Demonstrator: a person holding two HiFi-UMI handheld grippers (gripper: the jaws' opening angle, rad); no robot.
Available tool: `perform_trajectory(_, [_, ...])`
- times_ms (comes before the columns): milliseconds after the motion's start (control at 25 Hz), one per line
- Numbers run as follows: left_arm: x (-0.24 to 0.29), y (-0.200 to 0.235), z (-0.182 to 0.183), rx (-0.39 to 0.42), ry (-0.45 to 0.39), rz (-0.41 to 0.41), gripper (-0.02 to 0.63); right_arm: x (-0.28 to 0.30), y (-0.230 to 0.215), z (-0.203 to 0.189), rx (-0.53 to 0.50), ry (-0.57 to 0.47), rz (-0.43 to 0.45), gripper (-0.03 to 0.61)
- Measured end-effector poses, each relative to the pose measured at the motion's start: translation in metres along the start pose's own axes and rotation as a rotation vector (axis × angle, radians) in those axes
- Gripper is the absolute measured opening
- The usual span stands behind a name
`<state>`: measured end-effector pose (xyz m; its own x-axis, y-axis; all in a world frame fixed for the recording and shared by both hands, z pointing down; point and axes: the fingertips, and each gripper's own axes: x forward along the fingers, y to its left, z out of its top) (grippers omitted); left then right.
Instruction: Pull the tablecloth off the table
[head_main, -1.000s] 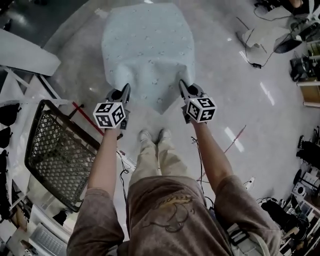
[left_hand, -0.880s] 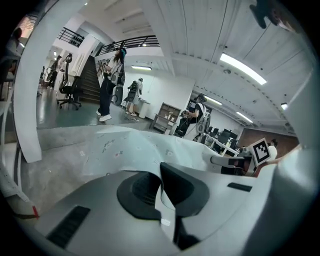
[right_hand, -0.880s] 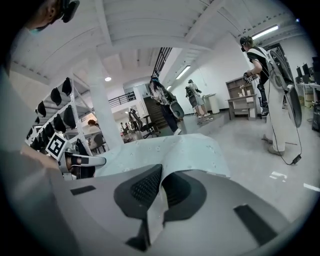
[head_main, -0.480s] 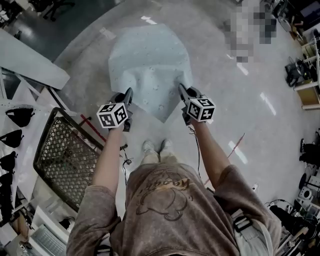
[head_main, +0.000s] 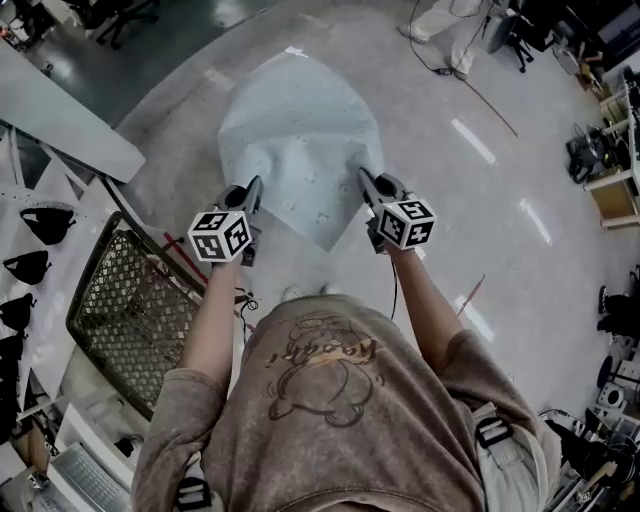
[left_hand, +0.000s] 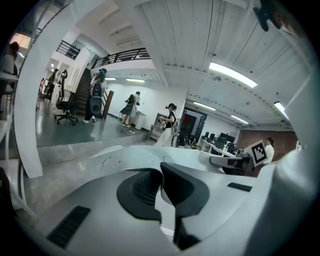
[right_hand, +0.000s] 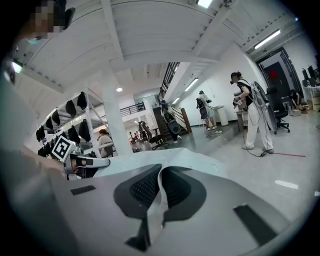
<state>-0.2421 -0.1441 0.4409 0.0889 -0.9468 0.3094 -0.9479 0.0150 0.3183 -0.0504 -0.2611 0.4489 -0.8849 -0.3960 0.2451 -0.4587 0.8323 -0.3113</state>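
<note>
- The left gripper (left_hand: 161, 186) is clenched on the tablecloth (head_main: 300, 125); its dark ribbed pads (left_hand: 142, 187) pinch a thin pale fold of fabric that runs down between them
- The right gripper (right_hand: 159, 192) is clamped the same way, with a narrow strip of cloth standing upright between its grooved black pads (right_hand: 144, 187)
- Around the pads, both grippers' shells are smooth, matt grey plastic with rounded hollows
- From each pinch the cloth stretches forward as a soft, pale blue-grey sheet sprinkled with small faint motifs
- In the head view I see it spread away from me in a rough pentagon, its near edge raised at two points by the grippers, with a loose corner hanging in a point between them and shallow folds running back from each grip
- What lies beneath the cloth I cannot tell
- A black-and-white marker cube (head_main: 222, 236) sits behind each gripper, at the end of my bare forearms (head_main: 215, 320)
- The floor (head_main: 500, 230) is glossy grey and mirrors the ceiling lights
- A dark wire-mesh basket (head_main: 125, 310) stands to my left, well apart from the cloth
</note>
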Motion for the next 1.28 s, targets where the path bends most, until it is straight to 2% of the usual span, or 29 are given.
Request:
perform_trajectory(320, [-0.033, -0.034, 0.026, 0.076, -0.06, -0.016, 0.02, -0.039, 0.026, 0.036, -0.032, -0.088, 0.026, 0.009])
perform_trajectory(560, [-0.057, -0.061, 0.033, 0.092, -0.102, -0.027, 0.02, -0.071, 0.041, 0.053, -0.061, -0.152, 0.03, 0.009])
perform_trajectory(1280, [-0.08, -0.095, 0.039, 0.117, -0.129, -0.096, 0.02, -0.118, 0.058, 0.064, -0.063, -0.218, -0.011, 0.009])
